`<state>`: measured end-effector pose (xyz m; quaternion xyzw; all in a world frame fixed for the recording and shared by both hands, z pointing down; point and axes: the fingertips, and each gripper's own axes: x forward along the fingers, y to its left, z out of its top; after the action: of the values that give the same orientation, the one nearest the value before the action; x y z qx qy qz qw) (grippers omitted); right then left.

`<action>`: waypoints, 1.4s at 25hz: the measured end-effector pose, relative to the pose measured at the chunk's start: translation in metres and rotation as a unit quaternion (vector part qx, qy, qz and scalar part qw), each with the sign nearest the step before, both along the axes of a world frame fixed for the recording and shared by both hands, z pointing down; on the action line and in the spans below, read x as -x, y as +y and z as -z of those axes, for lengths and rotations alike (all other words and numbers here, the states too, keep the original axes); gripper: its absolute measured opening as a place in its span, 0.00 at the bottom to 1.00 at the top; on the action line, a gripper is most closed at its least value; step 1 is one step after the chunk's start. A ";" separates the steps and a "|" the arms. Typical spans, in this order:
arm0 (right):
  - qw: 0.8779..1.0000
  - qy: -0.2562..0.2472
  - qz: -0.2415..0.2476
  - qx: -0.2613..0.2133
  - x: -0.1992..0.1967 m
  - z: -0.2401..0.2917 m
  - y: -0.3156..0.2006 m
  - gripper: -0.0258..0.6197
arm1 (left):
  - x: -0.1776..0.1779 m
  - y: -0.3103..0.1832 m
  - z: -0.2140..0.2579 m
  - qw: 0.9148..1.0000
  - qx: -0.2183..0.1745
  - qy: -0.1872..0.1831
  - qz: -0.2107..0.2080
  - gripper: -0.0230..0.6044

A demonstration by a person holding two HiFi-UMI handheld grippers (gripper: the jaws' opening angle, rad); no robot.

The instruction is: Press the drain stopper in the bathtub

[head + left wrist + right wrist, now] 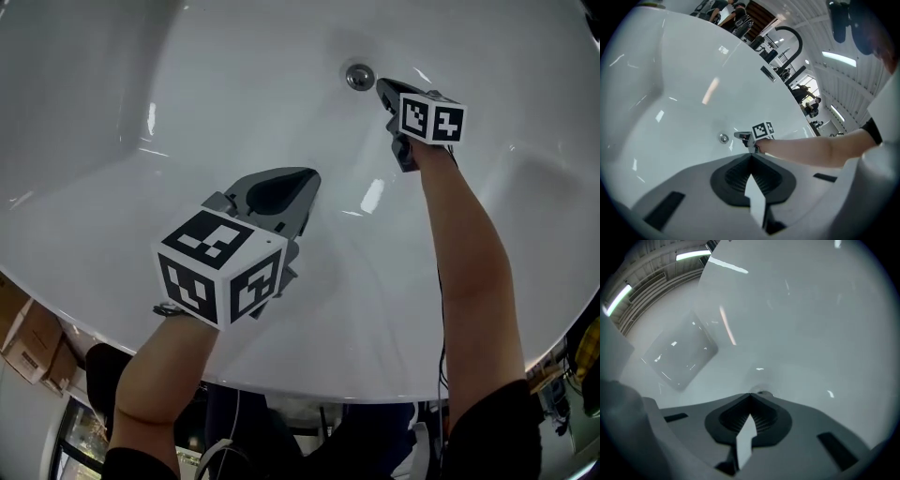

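The round metal drain stopper (359, 76) sits in the floor of the white bathtub (234, 112). My right gripper (381, 87) is shut, its tips right beside the stopper's near edge; whether they touch it is unclear. In the right gripper view only a sliver of the stopper (764, 393) peeks over the closed tips of my right gripper (750, 394). My left gripper (305, 178) hangs shut and empty above the tub's middle. The left gripper view looks past the closed tips of my left gripper (751, 154) to the stopper (723, 138) and the right gripper (738, 135).
The tub's near rim (309, 389) curves across the bottom of the head view, with cardboard boxes (33, 342) on the floor at the lower left. A black arched faucet (790, 40) stands beyond the tub's far rim, and people are in the room behind.
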<state>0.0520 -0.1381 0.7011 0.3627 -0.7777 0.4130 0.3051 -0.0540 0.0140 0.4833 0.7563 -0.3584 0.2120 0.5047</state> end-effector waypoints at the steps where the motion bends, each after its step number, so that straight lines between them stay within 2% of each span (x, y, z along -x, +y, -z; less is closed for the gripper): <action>1: 1.000 0.004 -0.001 0.001 0.000 -0.006 -0.003 0.06 | -0.004 0.002 0.001 1.000 0.009 0.006 -0.001 0.04; 6: 1.000 0.020 -0.010 0.005 0.006 -0.037 -0.010 0.06 | -0.026 0.012 0.012 0.999 0.030 0.036 -0.013 0.04; 11: 0.999 0.035 -0.017 0.012 0.012 -0.067 -0.007 0.06 | -0.037 0.026 0.013 0.994 0.076 0.073 0.001 0.04; 16: 0.999 0.041 -0.022 0.020 0.013 -0.085 -0.009 0.06 | -0.037 0.027 0.014 0.996 0.073 0.059 -0.002 0.04; 35: 0.994 0.088 -0.016 0.057 0.012 -0.099 -0.015 0.06 | -0.042 0.022 0.020 0.995 0.068 0.070 0.001 0.04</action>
<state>0.0400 -0.1528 0.7999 0.3922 -0.7171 0.4278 0.3860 -0.0125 0.0356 0.4628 0.7327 -0.3083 0.1820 0.5788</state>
